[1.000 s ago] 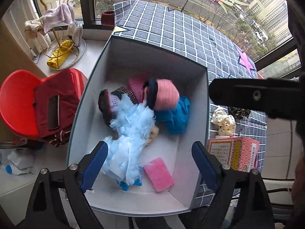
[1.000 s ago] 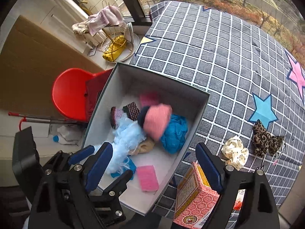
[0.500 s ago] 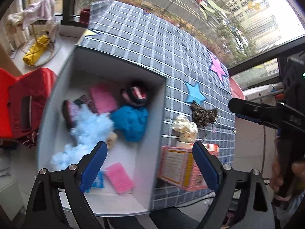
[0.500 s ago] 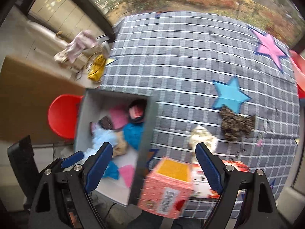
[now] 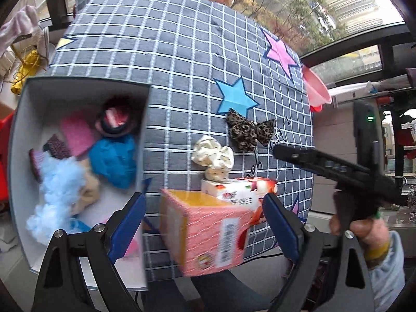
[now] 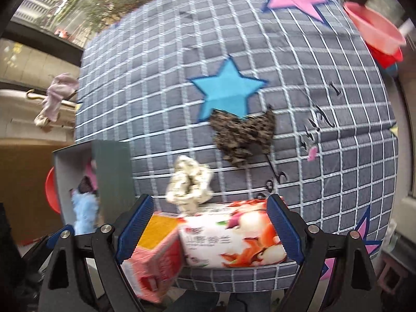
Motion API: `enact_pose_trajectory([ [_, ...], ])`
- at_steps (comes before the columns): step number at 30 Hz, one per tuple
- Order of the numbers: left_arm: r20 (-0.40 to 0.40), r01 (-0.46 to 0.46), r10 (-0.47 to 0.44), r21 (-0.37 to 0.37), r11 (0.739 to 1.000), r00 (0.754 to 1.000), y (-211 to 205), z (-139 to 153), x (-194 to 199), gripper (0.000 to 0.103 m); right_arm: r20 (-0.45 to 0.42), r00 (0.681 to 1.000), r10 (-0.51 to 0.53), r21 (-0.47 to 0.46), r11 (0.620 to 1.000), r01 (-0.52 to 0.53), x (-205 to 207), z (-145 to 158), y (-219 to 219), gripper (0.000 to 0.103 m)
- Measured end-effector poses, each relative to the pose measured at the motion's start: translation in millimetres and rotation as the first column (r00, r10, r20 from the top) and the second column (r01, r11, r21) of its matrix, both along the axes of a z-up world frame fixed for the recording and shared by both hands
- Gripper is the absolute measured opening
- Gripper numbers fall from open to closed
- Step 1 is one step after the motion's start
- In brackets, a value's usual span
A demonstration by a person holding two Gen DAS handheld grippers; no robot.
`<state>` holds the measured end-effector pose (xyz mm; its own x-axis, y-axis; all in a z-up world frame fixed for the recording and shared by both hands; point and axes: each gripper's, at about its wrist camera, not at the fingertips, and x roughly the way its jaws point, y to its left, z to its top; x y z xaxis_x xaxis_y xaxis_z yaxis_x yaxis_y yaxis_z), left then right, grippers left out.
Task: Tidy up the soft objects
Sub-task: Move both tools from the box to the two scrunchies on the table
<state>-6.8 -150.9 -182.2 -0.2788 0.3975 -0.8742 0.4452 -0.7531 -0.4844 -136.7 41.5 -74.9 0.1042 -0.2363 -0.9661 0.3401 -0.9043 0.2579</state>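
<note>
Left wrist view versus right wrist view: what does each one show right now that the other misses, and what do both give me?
Only the left wrist view shows deep into the white box: the blue cloth, pink sponge and light blue fluff. It also shows the right gripper from the side, with the hand holding it.

Only the right wrist view shows the white fruit-print carton nearly whole, between its open jaws, untouched.

Both show the cream scrunchie, leopard bow, pink carton and blue star.
</note>
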Motion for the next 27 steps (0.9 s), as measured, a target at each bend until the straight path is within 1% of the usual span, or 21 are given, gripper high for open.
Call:
enact_pose_trajectory([
  [2, 0.026, 0.011, -0.011, 0.007, 1.000, 1.000, 12, -2, -17, 0.093, 0.010, 1.000, -0.010, 0.026, 1.000, 0.010, -9, -14, 6, 0.090],
  [5, 0.063, 0.000, -0.002, 0.037, 0.999, 0.998, 23, -9, -35, 0.093, 0.018, 1.000, -0.010, 0.033, 0.999, 0.009, -21, -31, 7, 0.090],
  [9, 0.128, -0.019, 0.016, 0.022, 1.000, 0.992, 30, -18, -53, 0.093, 0.023, 1.000, 0.012, 0.030, 0.999, -0.013, -37, -56, 0, 0.090],
  [14, 0.201, -0.072, 0.070, 0.000, 0.997, 0.977, 34, -31, -65, 0.093, 0.018, 0.997, 0.079, 0.052, 0.996, -0.079, -52, -87, -20, 0.090],
  [19, 0.260, -0.113, 0.115, -0.024, 0.993, 0.959, 43, -50, -85, 0.093, 0.003, 0.985, 0.173, 0.116, 0.978, -0.172, -55, -112, -28, 0.089],
  [20, 0.270, -0.119, 0.125, -0.036, 0.992, 0.955, 45, -54, -88, 0.093, 0.005, 0.983, 0.184, 0.122, 0.976, -0.183, -55, -114, -27, 0.088],
  [21, 0.281, -0.126, 0.136, -0.052, 0.991, 0.950, 46, -56, -91, 0.093, 0.009, 0.981, 0.193, 0.125, 0.973, -0.193, -56, -116, -25, 0.070],
  [22, 0.294, -0.132, 0.144, -0.063, 0.989, 0.945, 49, -60, -94, 0.093, 0.020, 0.979, 0.202, 0.120, 0.972, -0.203, -56, -118, -22, 0.048],
  [23, 0.304, -0.143, 0.155, -0.061, 0.988, 0.940, 52, -65, -98, 0.093, 0.024, 0.976, 0.215, 0.117, 0.969, -0.216, -56, -119, -17, 0.043],
  [24, 0.310, -0.147, 0.159, -0.060, 0.987, 0.937, 55, -68, -101, 0.093, 0.011, 0.972, 0.234, 0.120, 0.965, -0.233, -55, -118, -14, 0.033],
  [25, 0.325, -0.149, 0.160, -0.058, 0.987, 0.932, 59, -72, -104, 0.093, 0.016, 0.965, 0.262, 0.121, 0.957, -0.262, -55, -119, -8, 0.029],
  [27, 0.344, -0.148, 0.158, -0.055, 0.988, 0.926, 68, -79, -113, 0.093, 0.023, 0.963, 0.270, 0.105, 0.957, -0.271, -57, -119, 6, 0.028],
])
